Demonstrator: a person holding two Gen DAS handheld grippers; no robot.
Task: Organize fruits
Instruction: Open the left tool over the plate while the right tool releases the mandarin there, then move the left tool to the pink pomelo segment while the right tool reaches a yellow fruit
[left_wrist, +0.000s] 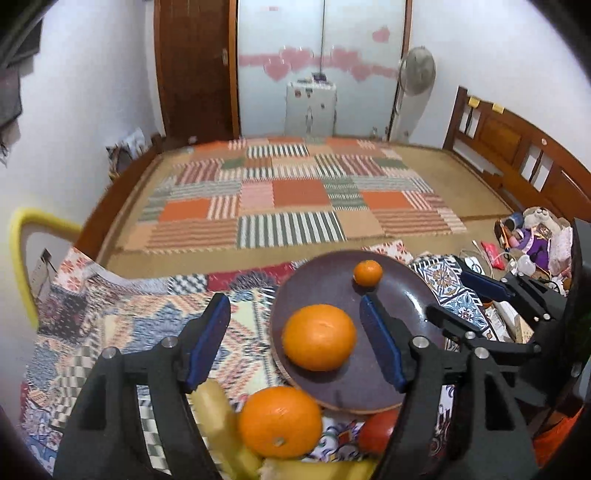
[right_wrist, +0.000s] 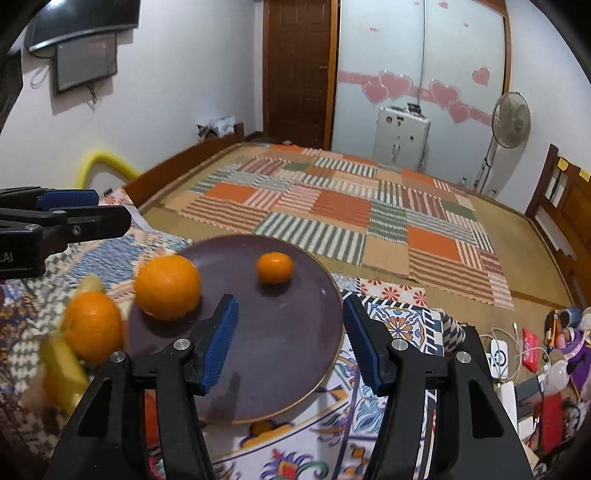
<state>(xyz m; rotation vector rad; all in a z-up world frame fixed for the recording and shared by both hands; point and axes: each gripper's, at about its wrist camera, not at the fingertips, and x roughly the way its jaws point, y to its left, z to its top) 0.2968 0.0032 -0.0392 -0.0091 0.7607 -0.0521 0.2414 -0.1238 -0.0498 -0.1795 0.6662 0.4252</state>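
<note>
A dark purple plate (left_wrist: 402, 306) (right_wrist: 280, 354) lies on the patterned cloth. On it sit a large orange (left_wrist: 319, 338) (right_wrist: 168, 288) and a small mandarin (left_wrist: 367, 273) (right_wrist: 275, 267). A second large orange (left_wrist: 280, 421) (right_wrist: 92, 330), yellow bananas (left_wrist: 218, 417) (right_wrist: 62, 365) and a red fruit (left_wrist: 376, 430) lie off the plate's near-left rim. My left gripper (left_wrist: 293, 302) (right_wrist: 96, 208) is open above the plated orange, and its pads do not touch the fruit. My right gripper (right_wrist: 290, 301) (left_wrist: 458, 299) is open and empty over the plate's right half.
The cloth (right_wrist: 402, 325) covers a low surface at the foot of a wide bed with a patchwork mat (left_wrist: 288, 199). Toys, cables and packets (right_wrist: 546, 350) crowd the right side. A yellow curved chair back (left_wrist: 18, 258) stands left, and a wooden headboard (left_wrist: 517, 155) far right.
</note>
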